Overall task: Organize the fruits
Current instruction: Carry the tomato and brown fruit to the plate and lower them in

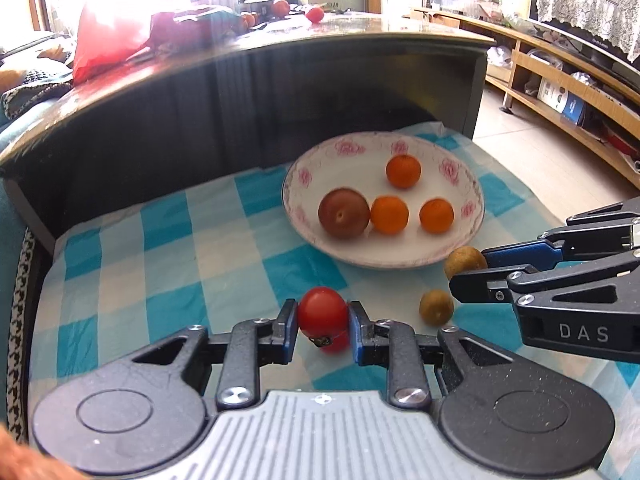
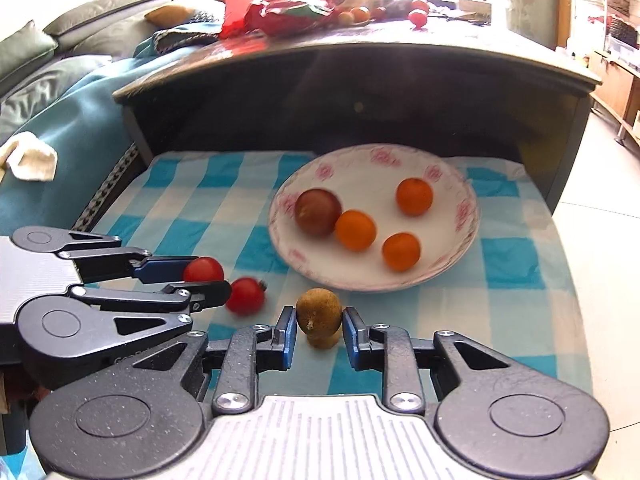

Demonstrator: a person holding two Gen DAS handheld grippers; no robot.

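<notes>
A white plate with a pink flower rim holds three small oranges and a dark plum. My left gripper is shut on a red cherry tomato; a second tomato lies just behind it on the cloth. My right gripper is shut on a brown longan; another longan lies on the cloth beneath it.
A blue-and-white checked cloth covers the low surface. A dark table rises just behind the plate, with a red bag and more fruit on it. A sofa stands left, a wooden shelf right.
</notes>
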